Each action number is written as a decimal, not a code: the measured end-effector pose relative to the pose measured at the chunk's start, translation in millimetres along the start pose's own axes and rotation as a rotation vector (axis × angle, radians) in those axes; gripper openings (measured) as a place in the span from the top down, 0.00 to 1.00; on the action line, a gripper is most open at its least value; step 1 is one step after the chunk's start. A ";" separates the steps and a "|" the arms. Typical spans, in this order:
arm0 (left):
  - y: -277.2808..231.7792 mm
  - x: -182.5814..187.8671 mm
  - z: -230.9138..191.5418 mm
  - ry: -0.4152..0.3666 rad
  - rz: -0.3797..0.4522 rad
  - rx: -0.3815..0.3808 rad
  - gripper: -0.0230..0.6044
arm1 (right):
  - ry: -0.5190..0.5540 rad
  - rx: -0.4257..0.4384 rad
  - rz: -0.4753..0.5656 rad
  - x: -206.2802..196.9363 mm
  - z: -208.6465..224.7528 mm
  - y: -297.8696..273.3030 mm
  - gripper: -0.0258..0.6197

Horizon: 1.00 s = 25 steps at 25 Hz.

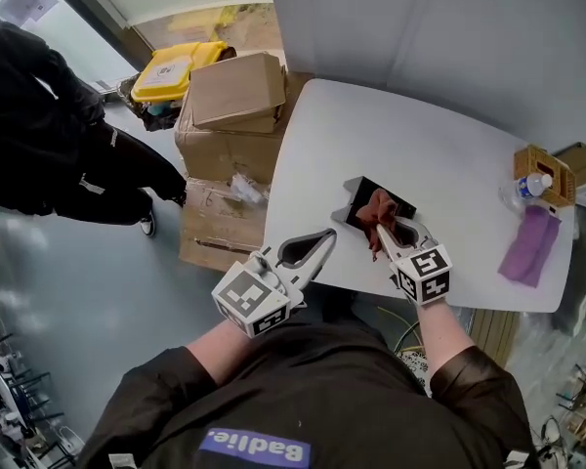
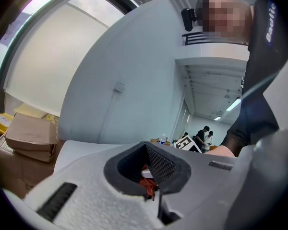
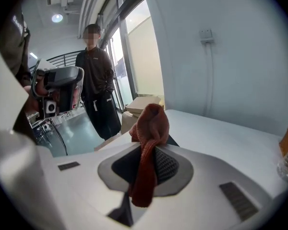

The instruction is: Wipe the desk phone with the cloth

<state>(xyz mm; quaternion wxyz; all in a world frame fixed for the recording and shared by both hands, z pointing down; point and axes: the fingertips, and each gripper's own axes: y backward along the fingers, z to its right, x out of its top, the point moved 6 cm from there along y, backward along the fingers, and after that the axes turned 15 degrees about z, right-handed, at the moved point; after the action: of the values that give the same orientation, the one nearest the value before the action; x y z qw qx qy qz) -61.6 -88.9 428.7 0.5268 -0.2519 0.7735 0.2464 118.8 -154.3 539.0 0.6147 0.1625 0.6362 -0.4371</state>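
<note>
Right gripper pinches a rust-red knitted cloth tight, over the flat black desk phone
Its forearm reaches over the smooth white rounded table's near edge; left gripper hovers alongside, jaws together, empty

White table standing against pale grey wall; cardboard boxes sitting stacked beside it on glossy grey floor; daylight coming through tall windows.
</note>
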 end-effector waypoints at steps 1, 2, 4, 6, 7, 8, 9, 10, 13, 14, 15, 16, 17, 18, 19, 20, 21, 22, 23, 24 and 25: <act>4.0 3.5 -3.9 0.000 0.004 -0.005 0.96 | -0.002 0.001 0.007 7.1 -5.2 -6.3 0.85; 7.5 6.7 -7.7 -0.002 0.008 -0.010 0.96 | -0.008 0.003 0.014 13.3 -10.0 -12.8 0.85; 12.9 12.5 -14.6 -0.004 0.016 -0.018 0.96 | -0.025 0.005 0.025 23.4 -17.5 -26.1 0.85; 16.7 17.5 -20.9 -0.004 0.023 -0.023 0.96 | -0.034 0.005 0.029 31.4 -22.1 -39.7 0.85; 18.4 19.7 -24.5 -0.003 0.027 -0.024 0.96 | -0.034 0.006 0.030 35.1 -23.7 -47.0 0.85; 20.1 21.7 -28.5 -0.003 0.031 -0.022 0.96 | -0.034 0.007 0.032 38.8 -24.9 -54.5 0.85; 21.8 23.4 -32.5 -0.003 0.034 -0.019 0.96 | -0.033 0.010 0.034 42.3 -25.8 -61.9 0.85; 23.3 24.8 -35.9 -0.002 0.037 -0.014 0.96 | -0.031 0.014 0.035 45.1 -26.1 -68.5 0.85; 26.3 27.6 -43.6 0.000 0.040 0.003 0.96 | -0.020 0.017 0.029 50.6 -21.1 -86.0 0.85; 26.2 28.5 -46.7 -0.002 0.040 0.010 0.96 | -0.012 0.015 0.028 52.1 -16.8 -92.3 0.85; 25.6 29.0 -50.2 -0.004 0.041 0.017 0.96 | -0.003 0.012 0.025 53.2 -11.2 -98.6 0.85; 24.8 29.0 -53.6 -0.008 0.040 0.024 0.96 | 0.006 0.008 0.021 53.6 -5.1 -104.6 0.85; 24.2 28.4 -56.6 -0.012 0.039 0.031 0.96 | 0.014 0.004 0.014 52.9 1.0 -110.2 0.85; 23.8 27.4 -58.9 -0.014 0.037 0.039 0.96 | 0.023 -0.001 0.003 50.8 6.8 -115.1 0.85; 23.4 26.2 -60.5 -0.013 0.034 0.048 0.96 | 0.031 -0.005 -0.011 47.5 12.3 -119.2 0.85; 22.8 25.1 -61.7 -0.008 0.029 0.059 0.96 | 0.035 -0.008 -0.027 43.2 17.4 -122.5 0.85; 22.1 24.0 -62.7 -0.001 0.024 0.071 0.96 | 0.033 -0.009 -0.043 38.3 21.7 -124.7 0.85; 21.4 22.8 -63.5 0.006 0.020 0.082 0.96 | 0.028 -0.008 -0.057 33.4 24.8 -125.8 0.85; 20.9 21.0 -64.4 0.011 0.018 0.089 0.96 | 0.021 -0.005 -0.067 29.1 26.3 -126.1 0.85; 20.6 18.9 -65.3 0.016 0.017 0.093 0.96 | 0.016 0.000 -0.071 25.8 26.3 -125.8 0.85; 20.3 16.6 -66.1 0.020 0.016 0.096 0.96 | 0.013 0.008 -0.072 23.4 24.9 -124.9 0.85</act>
<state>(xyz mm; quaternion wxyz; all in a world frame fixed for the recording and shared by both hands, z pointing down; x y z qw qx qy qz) -125.7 -118.5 436.8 0.5285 -0.2226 0.7918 0.2104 37.3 -251.4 565.3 0.5938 0.1448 0.6440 -0.4601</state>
